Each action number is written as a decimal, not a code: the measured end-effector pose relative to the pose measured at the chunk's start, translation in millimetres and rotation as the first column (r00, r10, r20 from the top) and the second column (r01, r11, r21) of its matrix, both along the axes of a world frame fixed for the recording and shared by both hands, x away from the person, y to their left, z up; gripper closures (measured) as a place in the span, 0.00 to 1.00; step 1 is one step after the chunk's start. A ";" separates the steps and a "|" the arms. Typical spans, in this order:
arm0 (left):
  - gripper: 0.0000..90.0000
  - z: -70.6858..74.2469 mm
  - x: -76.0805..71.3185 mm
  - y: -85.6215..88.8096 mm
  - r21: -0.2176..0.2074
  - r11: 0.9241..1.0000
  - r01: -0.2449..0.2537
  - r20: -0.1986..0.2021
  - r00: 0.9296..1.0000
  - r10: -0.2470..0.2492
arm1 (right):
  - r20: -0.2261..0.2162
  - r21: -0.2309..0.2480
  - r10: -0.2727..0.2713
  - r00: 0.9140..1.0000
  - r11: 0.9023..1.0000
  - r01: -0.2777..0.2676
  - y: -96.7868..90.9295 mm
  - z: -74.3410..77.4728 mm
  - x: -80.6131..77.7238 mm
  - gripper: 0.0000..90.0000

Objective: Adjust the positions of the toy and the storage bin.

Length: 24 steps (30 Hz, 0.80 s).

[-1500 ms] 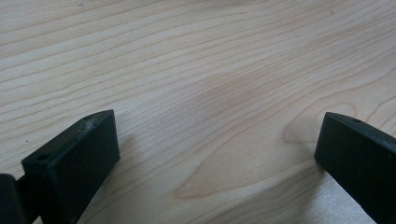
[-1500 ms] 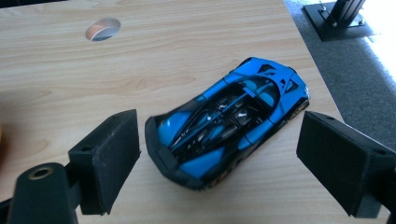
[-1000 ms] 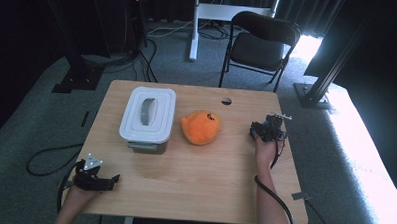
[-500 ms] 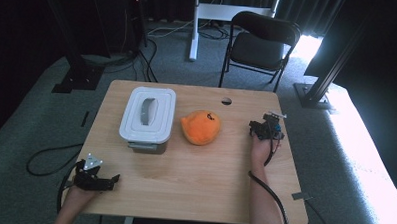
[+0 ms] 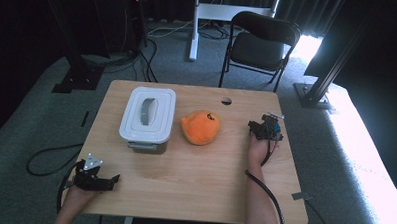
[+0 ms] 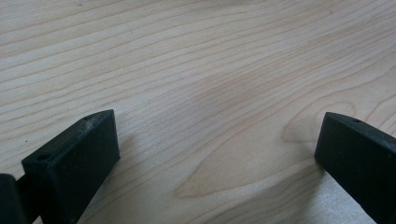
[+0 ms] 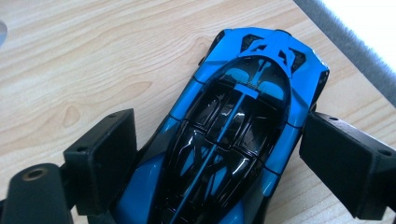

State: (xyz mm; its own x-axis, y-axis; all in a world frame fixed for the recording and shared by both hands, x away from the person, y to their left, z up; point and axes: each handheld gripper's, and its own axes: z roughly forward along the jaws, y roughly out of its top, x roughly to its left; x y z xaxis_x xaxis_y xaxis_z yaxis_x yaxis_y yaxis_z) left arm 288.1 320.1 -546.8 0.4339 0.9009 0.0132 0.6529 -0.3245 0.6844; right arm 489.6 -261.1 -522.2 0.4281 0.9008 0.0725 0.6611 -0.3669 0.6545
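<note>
A blue and black toy car point(image 7: 233, 112) lies on the wooden table point(image 5: 194, 177) near its right edge. My right gripper point(image 7: 218, 140) straddles it from behind, and both jaws press against the car's sides. In the high view that right gripper point(image 5: 265, 128) sits right of an orange plush toy point(image 5: 202, 127). A white lidded box point(image 5: 147, 112) with a grey handle stands left of the plush. My left gripper point(image 5: 110, 181) rests at the table's front left corner. In its own view the left gripper point(image 6: 217, 140) is open over bare wood.
A small round hole point(image 5: 226, 100) is in the table near its back edge. A black folding chair point(image 5: 259, 44) stands behind the table. Cables trail from both grippers, and grey carpet surrounds the table.
The right gripper has shifted slightly left and toward the plush. The left gripper has not moved.
</note>
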 end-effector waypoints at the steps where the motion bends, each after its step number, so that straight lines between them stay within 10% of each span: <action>1: 0.00 0.0 0.0 0.0 0.000 1.000 0.000 0.000 1.000 0.000 | -0.006 0.000 0.003 1.000 1.000 -0.003 0.0 0.5 0.5 0.12; 13: 0.00 0.0 0.0 0.0 0.000 1.000 0.000 0.000 1.000 0.000 | -0.046 -0.070 0.183 0.982 0.980 -0.186 5.1 9.7 -3.6 0.23; 24: 0.00 0.0 -0.5 -0.1 0.001 1.000 -0.003 0.000 1.000 0.003 | -0.010 -0.004 0.096 0.995 0.995 -0.096 8.0 1.4 -15.0 0.12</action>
